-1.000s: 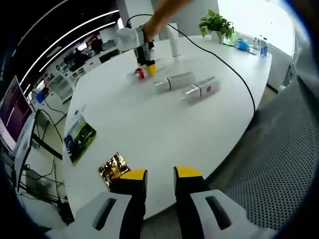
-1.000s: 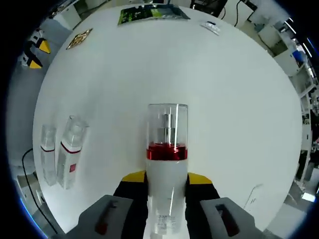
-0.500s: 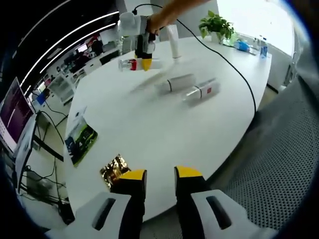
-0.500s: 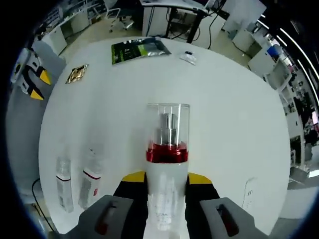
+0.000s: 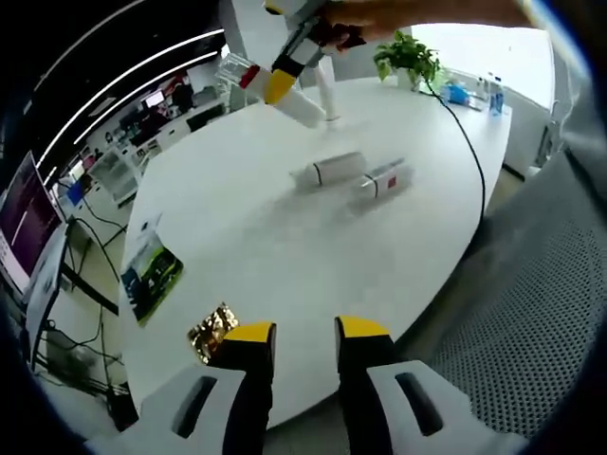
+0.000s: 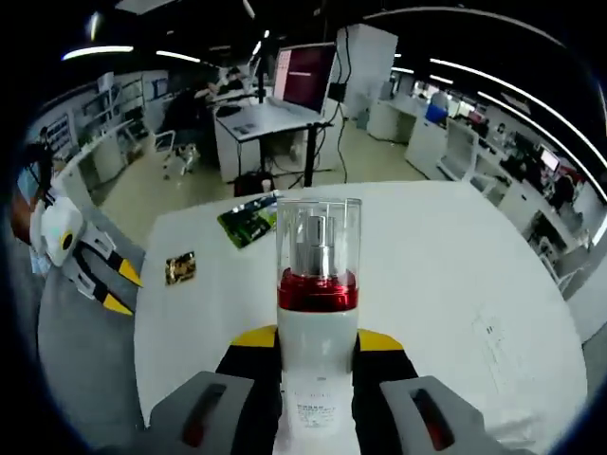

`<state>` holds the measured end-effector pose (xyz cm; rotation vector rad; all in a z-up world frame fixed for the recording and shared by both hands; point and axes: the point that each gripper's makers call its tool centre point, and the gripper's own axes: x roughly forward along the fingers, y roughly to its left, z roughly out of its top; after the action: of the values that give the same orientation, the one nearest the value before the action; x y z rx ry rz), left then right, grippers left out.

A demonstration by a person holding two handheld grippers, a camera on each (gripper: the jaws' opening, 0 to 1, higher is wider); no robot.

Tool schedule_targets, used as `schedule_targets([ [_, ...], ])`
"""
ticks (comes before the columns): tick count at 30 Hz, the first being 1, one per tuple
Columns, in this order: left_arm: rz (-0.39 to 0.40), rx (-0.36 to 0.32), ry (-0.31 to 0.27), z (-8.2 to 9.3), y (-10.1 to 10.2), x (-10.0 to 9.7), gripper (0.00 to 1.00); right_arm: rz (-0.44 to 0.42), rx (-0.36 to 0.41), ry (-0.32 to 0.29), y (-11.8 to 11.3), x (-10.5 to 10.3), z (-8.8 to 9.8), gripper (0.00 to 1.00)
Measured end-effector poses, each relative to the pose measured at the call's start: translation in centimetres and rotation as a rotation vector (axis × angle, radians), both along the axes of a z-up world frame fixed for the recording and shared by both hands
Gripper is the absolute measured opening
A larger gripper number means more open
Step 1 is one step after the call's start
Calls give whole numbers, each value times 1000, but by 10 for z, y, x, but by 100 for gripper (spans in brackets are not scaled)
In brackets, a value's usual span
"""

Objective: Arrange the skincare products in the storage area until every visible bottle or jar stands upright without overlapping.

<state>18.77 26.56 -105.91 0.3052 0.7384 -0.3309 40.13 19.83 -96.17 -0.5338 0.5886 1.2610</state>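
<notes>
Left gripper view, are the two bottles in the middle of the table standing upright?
No, both bottles lie on their sides on the white table, side by side.

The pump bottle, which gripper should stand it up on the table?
Right, I'd say. The right gripper is shut on the pump bottle, lifted above the table. The left gripper is open, at the table's near edge.

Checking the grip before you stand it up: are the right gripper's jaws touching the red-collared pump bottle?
Touching. The right gripper view shows the right gripper with both yellow jaws pressed against the pump bottle's white body, no gap.
</notes>
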Motion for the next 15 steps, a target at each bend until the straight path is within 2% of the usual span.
schedule_targets([
  [3,6,-33,-24,6,-2,2,23,-39,60,29,-6,-17,6,20],
  [8,-31,-67,-44,11,-13,2,26,-88,231,130,-12,-54,18,20],
  [10,-51,-79,-48,12,-18,1,28,-97,267,176,-14,-69,15,20],
  [13,-60,-127,-65,18,-23,2,30,-100,281,187,-22,-86,9,20],
  [15,-68,-167,-81,24,-27,4,32,-119,311,228,-27,-96,6,20],
])
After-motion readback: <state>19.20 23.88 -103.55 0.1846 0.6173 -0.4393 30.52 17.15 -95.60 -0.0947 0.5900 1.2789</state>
